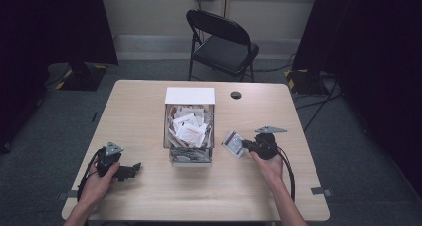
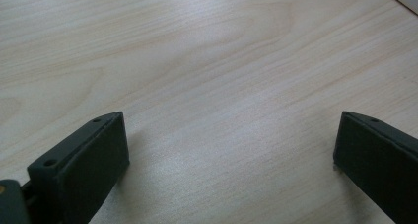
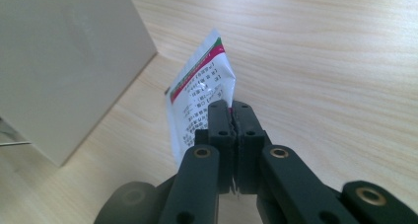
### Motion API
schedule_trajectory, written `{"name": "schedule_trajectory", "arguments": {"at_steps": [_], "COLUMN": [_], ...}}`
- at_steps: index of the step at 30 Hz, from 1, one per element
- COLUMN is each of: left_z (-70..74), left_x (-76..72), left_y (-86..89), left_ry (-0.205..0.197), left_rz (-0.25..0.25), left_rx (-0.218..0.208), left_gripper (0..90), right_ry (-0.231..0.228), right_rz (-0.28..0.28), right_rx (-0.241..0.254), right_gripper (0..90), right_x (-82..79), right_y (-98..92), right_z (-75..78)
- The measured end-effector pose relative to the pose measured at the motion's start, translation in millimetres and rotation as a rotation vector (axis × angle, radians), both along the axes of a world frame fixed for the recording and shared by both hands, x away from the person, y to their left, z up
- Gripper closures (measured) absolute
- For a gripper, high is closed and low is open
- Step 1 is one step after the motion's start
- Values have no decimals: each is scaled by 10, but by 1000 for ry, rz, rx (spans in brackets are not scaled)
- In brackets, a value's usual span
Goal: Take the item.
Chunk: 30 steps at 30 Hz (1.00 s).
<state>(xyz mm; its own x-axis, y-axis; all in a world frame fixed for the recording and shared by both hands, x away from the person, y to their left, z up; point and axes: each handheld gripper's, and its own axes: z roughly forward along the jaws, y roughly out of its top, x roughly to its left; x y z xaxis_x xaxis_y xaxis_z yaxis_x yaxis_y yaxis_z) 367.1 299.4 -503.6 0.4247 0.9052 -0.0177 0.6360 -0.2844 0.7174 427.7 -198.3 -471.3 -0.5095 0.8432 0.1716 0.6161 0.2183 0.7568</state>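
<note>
On the pale wooden table (image 1: 149, 186), at about four o'clock from its centre, the right gripper (image 1: 244, 145) has its two black jaws pressed tight together on a small white foil sachet with a red and green band and printed text (image 1: 232, 143). From the right gripper view the sachet (image 3: 199, 93) stands up out of the clamped jaws, pinched by one edge, its free end tilted toward eleven o'clock and lifted off the wood. It hangs just beside the right-hand wall of an open white cardboard box (image 1: 189, 94) at the table's centre; the two are near but apart. That box is heaped with more white sachets (image 1: 189, 129), and its plain side fills the nine o'clock part of the right gripper view (image 3: 64, 66). At about eight o'clock on the table the left gripper (image 1: 130, 170) rests low in the person's left hand (image 1: 97, 185), its jaws spread wide. The left gripper view shows bare wood grain (image 2: 222, 86) between the two black pads (image 2: 103, 150), with nothing gripped. Beyond the table's twelve o'clock edge stands a black folding chair (image 1: 224, 42) on grey carpet.
</note>
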Motion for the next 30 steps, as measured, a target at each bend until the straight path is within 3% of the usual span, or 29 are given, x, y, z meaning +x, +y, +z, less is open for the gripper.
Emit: {"name": "schedule_trajectory", "arguments": {"at_steps": [17, 30], "left_z": [-1, 0], "left_x": [0, 0], "left_y": [-2, 0], "left_ry": [0, 0], "left_rz": [1, 0], "left_rx": [-3, 0], "left_gripper": [0, 0], "right_ry": [34, 25], "right_rz": [-53, -62], "right_rx": [-11, -21], "right_gripper": [875, 823], "right_x": [128, 180], "right_y": [-50, -26], "right_z": [-132, -124]}}
